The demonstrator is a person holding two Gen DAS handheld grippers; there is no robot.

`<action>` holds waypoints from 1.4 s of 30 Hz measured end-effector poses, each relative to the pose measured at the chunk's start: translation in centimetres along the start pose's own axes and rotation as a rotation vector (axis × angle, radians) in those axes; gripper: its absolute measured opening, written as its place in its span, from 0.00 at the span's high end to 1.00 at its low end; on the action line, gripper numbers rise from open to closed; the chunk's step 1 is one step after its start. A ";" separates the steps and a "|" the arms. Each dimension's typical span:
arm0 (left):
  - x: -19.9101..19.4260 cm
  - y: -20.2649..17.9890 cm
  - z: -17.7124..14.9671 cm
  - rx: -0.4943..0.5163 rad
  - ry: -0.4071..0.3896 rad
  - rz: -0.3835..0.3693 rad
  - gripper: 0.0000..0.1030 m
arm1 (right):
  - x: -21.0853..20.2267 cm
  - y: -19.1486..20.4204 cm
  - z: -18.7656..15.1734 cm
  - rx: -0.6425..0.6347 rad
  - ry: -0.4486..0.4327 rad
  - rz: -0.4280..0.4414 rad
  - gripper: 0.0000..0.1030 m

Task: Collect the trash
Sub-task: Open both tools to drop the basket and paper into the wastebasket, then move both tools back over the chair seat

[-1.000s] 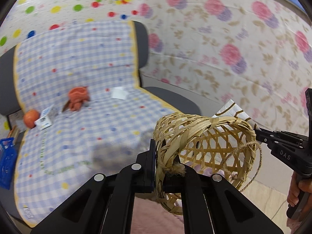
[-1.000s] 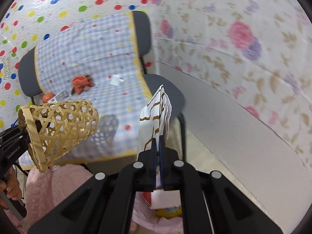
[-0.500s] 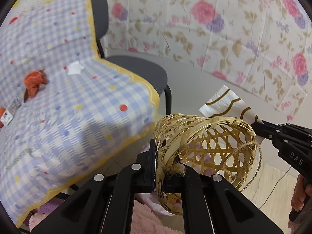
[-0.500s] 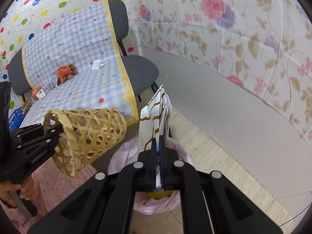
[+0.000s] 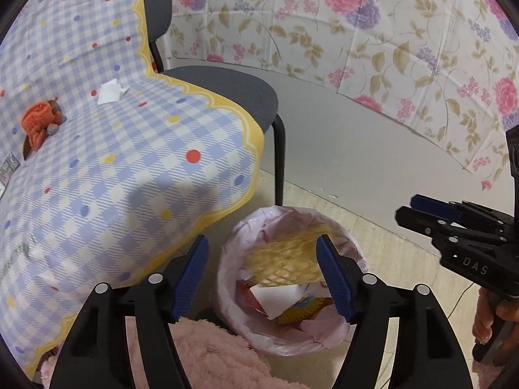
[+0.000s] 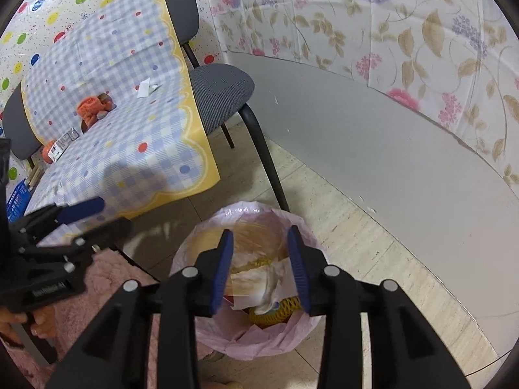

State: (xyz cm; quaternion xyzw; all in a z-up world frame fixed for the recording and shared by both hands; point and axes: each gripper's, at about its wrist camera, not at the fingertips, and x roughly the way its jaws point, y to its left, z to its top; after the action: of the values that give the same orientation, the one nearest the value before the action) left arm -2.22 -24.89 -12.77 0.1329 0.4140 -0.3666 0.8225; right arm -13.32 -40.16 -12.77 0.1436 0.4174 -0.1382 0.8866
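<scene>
Hovered over the bin (image 5: 327, 340) holding the basket (image 5: 285, 262); left gripper (image 5: 262, 275) and right gripper (image 6: 261, 267) jaws spread wide, empty

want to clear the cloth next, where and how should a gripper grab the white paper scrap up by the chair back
Grip the white paper scrap by its raised, crumpled right-hand corner, coming down from above with the jaws straddling that fold. The rest seems to lie flat on the checked cloth, giving the fingers little to catch. Both the left gripper and right gripper are open and empty over the trash bin.
</scene>
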 end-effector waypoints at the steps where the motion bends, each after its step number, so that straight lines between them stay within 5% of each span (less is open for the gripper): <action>1: -0.2 0.2 0.0 -0.006 0.003 0.006 0.33 | -0.2 -0.1 0.1 -0.001 0.000 -0.003 0.66; 11: -4.2 1.7 0.2 -0.051 -0.088 0.082 0.33 | -4.9 1.0 1.6 -0.014 -0.133 -0.003 0.66; 21: -8.4 4.5 0.0 -0.087 -0.141 0.183 0.33 | -5.1 4.9 3.0 -0.075 -0.153 0.066 0.66; 25: -10.7 6.5 -0.3 -0.114 -0.170 0.244 0.33 | -4.4 7.0 3.7 -0.118 -0.142 0.103 0.46; 42: -18.5 19.1 -0.7 -0.323 -0.206 0.529 0.26 | -0.8 16.6 8.6 -0.260 -0.118 0.202 0.40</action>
State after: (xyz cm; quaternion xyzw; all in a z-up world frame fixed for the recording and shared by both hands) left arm 3.79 -2.13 -0.47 0.0658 0.3323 -0.0815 0.9373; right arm -1.74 -27.93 -4.55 0.0608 0.3622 -0.0014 0.9301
